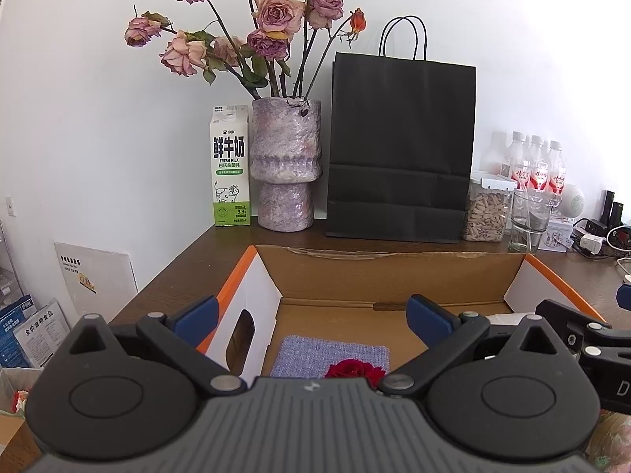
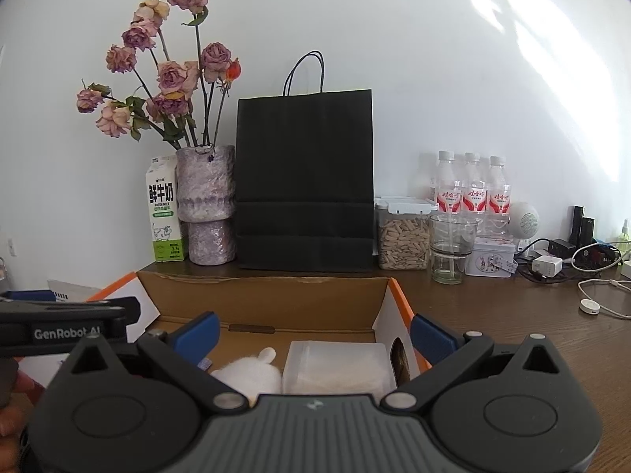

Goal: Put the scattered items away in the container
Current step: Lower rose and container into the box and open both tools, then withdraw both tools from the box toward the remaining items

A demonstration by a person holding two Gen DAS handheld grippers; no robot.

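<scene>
Box (image 1: 394, 276) holds cloth (image 1: 331, 354), rose (image 1: 353, 368), pouch (image 2: 335, 366); both grippers' jaws released, empty; next: find remaining strays.

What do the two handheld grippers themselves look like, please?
Both look alike. The left gripper and right gripper each have a ribbed grey body, black triangular linkage arms with silver rivets, and blue pads on the jaws. White "GenRobot AI" lettering shows on the left one's side. No cables or sleeves are visible.
</scene>
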